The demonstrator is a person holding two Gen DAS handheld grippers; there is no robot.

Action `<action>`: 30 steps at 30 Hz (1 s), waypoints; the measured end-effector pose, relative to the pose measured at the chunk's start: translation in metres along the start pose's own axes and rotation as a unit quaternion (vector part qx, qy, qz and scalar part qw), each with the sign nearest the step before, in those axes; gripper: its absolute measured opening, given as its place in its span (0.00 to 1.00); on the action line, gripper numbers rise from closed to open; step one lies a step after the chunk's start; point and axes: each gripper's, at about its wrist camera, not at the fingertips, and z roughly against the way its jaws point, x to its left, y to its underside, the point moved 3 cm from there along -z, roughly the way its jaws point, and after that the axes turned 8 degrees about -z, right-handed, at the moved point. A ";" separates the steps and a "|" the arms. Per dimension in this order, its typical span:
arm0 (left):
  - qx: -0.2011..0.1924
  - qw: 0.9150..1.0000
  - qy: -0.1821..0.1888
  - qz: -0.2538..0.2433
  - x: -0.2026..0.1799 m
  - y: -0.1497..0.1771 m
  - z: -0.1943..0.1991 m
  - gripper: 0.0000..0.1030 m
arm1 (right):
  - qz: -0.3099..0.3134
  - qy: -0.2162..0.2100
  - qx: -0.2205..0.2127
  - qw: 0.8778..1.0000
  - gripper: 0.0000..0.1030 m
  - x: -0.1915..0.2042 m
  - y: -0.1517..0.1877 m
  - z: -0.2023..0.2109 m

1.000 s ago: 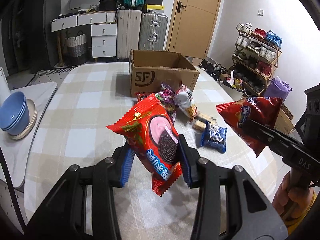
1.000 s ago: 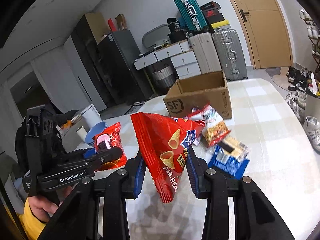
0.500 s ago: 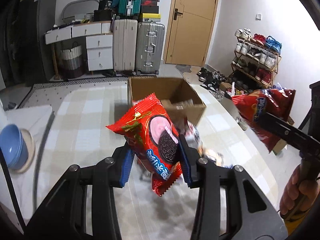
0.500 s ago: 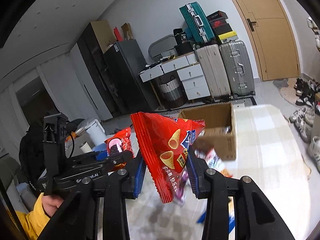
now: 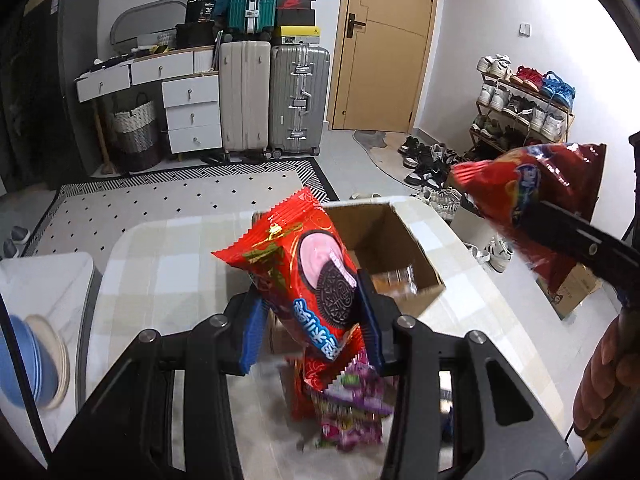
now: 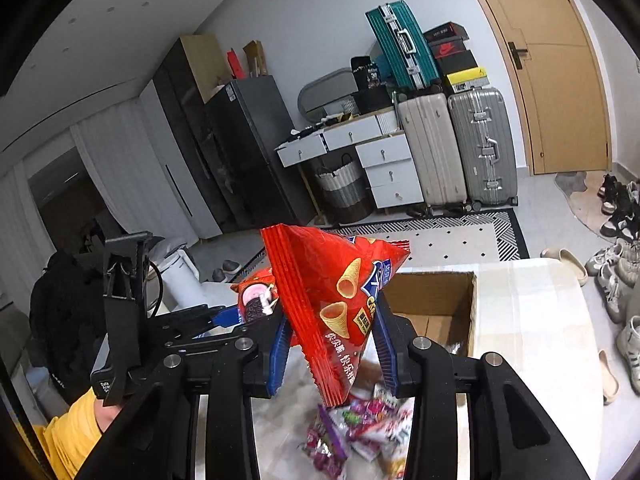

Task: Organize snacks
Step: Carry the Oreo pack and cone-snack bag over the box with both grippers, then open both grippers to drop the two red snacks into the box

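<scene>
Currently left gripper [image 5: 310, 312] pinches the red Oreo pack [image 5: 304, 276] between its blue pads, held up above the table [image 5: 132, 280] near the open cardboard box [image 5: 400, 256]. Right gripper [image 6: 330, 344] clamps the red corn-cone chips bag [image 6: 336, 300] likewise. Loose snack packets [image 6: 360, 432] lie blurred below.

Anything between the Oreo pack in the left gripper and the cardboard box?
Nothing: the left wrist view shows the Oreo pack held in air just before the open cardboard box, overlapping its near rim.
</scene>
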 end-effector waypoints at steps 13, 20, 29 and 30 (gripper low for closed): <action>0.013 1.000 -0.011 -0.019 -0.007 -0.066 -0.084 0.37 | -0.011 0.029 0.024 0.999 0.37 -0.040 -0.028 -0.067; 0.028 0.999 -0.013 -0.021 -0.007 -0.082 -0.126 0.37 | -0.019 0.037 0.034 0.999 0.37 -0.056 -0.025 -0.089; 0.074 0.997 -0.003 -0.029 -0.003 -0.083 -0.206 0.37 | -0.024 0.063 0.063 0.996 0.37 -0.080 -0.018 -0.123; 0.079 0.997 -0.003 -0.028 -0.002 -0.084 -0.217 0.37 | -0.027 0.064 0.069 0.995 0.37 -0.083 -0.017 -0.128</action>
